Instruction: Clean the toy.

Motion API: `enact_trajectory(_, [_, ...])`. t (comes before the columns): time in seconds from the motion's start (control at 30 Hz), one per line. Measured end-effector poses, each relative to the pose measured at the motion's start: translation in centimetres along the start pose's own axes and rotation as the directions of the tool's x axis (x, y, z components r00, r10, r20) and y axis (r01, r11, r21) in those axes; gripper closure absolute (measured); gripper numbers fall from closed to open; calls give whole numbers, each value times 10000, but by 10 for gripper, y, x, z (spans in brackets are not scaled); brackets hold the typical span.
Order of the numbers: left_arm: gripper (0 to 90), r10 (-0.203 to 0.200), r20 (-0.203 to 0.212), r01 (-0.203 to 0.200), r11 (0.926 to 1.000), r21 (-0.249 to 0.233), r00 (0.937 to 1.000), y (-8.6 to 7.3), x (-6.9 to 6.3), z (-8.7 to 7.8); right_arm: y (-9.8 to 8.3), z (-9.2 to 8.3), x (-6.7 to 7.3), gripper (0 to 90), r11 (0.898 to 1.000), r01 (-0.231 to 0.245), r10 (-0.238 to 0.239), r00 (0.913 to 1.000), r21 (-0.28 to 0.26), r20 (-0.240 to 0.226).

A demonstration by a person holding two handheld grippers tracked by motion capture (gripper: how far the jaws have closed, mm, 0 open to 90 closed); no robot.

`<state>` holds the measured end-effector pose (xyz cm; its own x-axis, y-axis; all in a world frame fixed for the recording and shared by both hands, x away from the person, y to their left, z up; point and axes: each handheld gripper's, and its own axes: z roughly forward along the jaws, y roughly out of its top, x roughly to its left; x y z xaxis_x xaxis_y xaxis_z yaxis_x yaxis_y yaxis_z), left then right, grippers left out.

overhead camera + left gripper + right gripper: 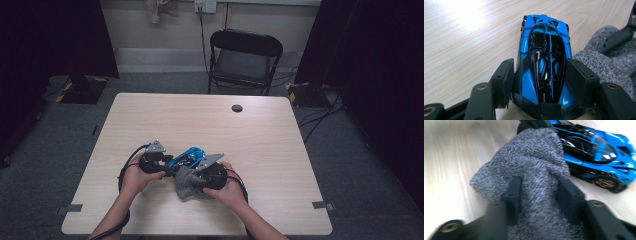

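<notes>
Pale wood table (150, 115) at its near edge: the left gripper (539, 75) clamps a blue toy car (544, 62) by its sides, while the right gripper (540, 195) straddles a bunched grey cloth (531, 160) just beside it; whether it pinches, I cannot tell. Wiping looks underway, unfinished.

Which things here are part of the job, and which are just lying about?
In the job:
toy car, held in the left claw
grey cloth, between the right claw jaws

Lying about:
chair
wall socket
floor cables
</notes>
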<state>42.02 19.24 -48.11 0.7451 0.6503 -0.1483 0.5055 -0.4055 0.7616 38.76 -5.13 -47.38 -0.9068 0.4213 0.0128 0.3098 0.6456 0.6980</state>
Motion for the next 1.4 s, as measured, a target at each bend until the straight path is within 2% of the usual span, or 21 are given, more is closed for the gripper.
enact_trajectory(0.13, [410, 22, -40, -22, 10000, 12, 10000, 0, -1, 0, 1, -4, 0, 391, 9999, 142, -141, 9997, -41, 174])
enact_trajectory(0.23, [410, 14, -33, -14, 10000, 16, 10000, 0, -1, 0, 4, -6, 0, 388, 9994, 212, -210, 9998, -277, 57])
enact_trajectory(0.33, [410, 12, -56, -12, 10000, 17, 10000, 0, -1, 0, 9, -2, 4, 464, 9969, 625, -638, 9976, -479, -257])
enact_trajectory(0.47, [410, -9, -61, 9, 10000, -12, 10000, 0, -1, 0, 12, 11, 9, 626, 9957, 762, -792, 9952, -520, -568])
enact_trajectory(0.6, [410, -17, -61, 17, 10000, -18, 10000, -1, -1, 0, 12, 21, 8, 747, 9982, 438, -469, 9956, -401, -806])
enact_trajectory(0.63, [411, -53, -53, 52, 10000, -29, 10000, -1, -1, 0, 12, 23, 7, 770, 9984, 461, -485, 9961, -337, -737])
enact_trajectory(0.73, [411, -51, -49, 51, 10000, -53, 10000, -1, -1, 0, 13, 24, 4, 805, 9994, 221, -241, 9970, -277, -733])
enact_trajectory(1.03, [418, -145, -21, 144, 9998, -110, 9999, -3, -1, -2, 12, 22, -4, 820, 9998, -43, 32, 9984, -202, -557])
enact_trajectory(1.2, [424, -136, 25, 136, 9998, -142, 9999, -4, 0, -3, 6, 17, -13, 820, 9996, -139, 132, 9996, -244, -260])
enact_trajectory(1.33, [425, -110, 31, 111, 9999, -122, 9999, -4, 0, -3, 2, 13, -24, 820, 9983, -497, 495, 9987, -310, -90])
enact_trajectory(1.4, [426, -119, 27, 119, 9999, -105, 9999, -4, 0, -3, 2, 13, -26, 820, 9986, -452, 451, 9990, -262, -46])
